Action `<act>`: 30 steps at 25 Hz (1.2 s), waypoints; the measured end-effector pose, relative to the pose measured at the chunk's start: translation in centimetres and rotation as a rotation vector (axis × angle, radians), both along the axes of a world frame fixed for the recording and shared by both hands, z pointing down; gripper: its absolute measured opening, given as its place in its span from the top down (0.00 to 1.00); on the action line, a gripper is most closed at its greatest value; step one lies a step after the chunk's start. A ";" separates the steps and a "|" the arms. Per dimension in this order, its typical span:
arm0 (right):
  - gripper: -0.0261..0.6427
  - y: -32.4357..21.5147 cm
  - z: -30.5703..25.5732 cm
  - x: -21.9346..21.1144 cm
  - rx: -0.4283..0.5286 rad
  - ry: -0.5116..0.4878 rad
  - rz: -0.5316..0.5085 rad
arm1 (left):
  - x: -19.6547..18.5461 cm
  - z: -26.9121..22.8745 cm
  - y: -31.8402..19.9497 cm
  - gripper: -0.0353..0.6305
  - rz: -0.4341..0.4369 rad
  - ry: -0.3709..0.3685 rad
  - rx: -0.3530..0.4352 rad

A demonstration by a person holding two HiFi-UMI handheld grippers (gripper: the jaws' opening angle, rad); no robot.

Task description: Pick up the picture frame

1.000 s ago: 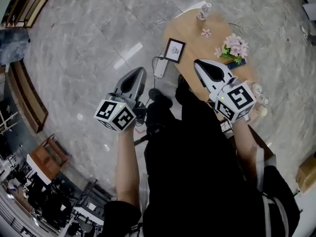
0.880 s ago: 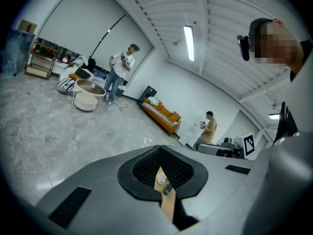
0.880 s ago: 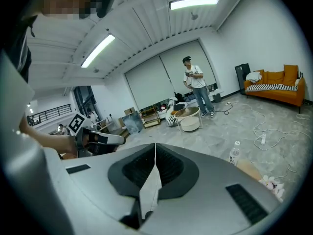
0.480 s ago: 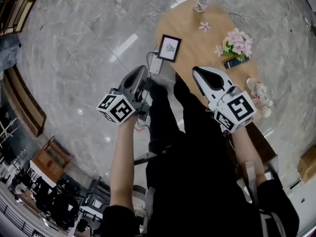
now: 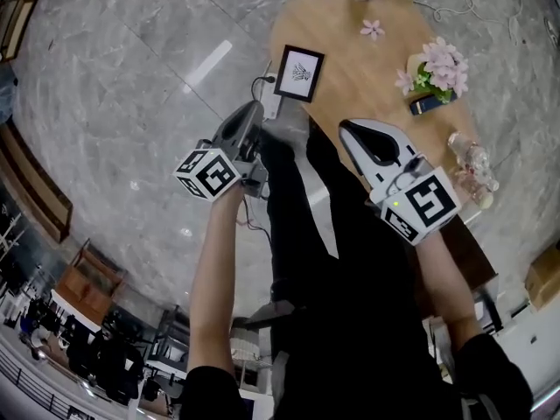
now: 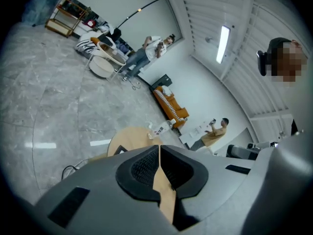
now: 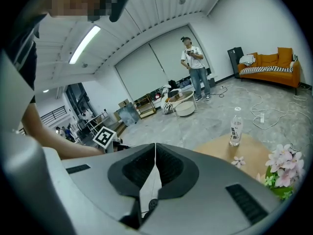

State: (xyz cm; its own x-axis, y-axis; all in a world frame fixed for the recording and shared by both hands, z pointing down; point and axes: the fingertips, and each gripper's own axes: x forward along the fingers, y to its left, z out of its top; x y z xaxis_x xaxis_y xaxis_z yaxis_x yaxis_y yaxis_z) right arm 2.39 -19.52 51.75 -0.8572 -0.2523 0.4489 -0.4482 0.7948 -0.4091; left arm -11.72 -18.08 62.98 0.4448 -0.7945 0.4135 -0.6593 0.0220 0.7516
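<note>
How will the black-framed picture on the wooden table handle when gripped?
The black-framed picture looks thin and rigid: probably light, stiff. If glazed, perhaps slippery, fragile. Near the wooden table's edge, a push might slide it off.

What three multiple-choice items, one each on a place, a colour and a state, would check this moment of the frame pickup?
1. Where is the picture frame? A in a drawer; B on the wooden table; C hanging on a wall.
2. What colour is its border? A black; B white; C gold.
3. How do the jaws of the left gripper stand? A wide apart; B clamped on the frame; C together, empty.
Answers: B, the head view shows it on the tabletop near one edge; A, a black border rings the pale print; C, the left gripper view shows the jaws meeting with nothing between them.
</note>
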 end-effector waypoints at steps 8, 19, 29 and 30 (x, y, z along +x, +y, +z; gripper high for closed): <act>0.94 0.8 3.9 -0.9 -0.030 0.030 -0.017 | -1.7 9.5 0.4 0.78 -0.112 0.089 -0.058; 0.94 1.4 8.2 -1.0 -0.078 0.077 -0.015 | -1.2 19.4 1.2 0.64 -0.173 0.195 -0.145; 0.94 1.4 11.1 -1.4 -0.105 0.102 -0.016 | 0.0 24.2 0.3 0.59 -0.212 0.296 -0.149; 0.94 1.4 11.3 -1.5 -0.107 0.105 -0.017 | 0.0 24.5 0.1 0.59 -0.216 0.304 -0.148</act>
State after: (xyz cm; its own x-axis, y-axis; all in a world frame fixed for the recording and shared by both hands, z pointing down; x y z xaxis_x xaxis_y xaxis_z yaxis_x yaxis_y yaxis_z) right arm 0.94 -18.13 63.03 -0.8080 -0.1840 0.5597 -0.4796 0.7571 -0.4436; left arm -11.69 -17.97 87.49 0.3937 -0.8247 0.4062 -0.3760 0.2588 0.8898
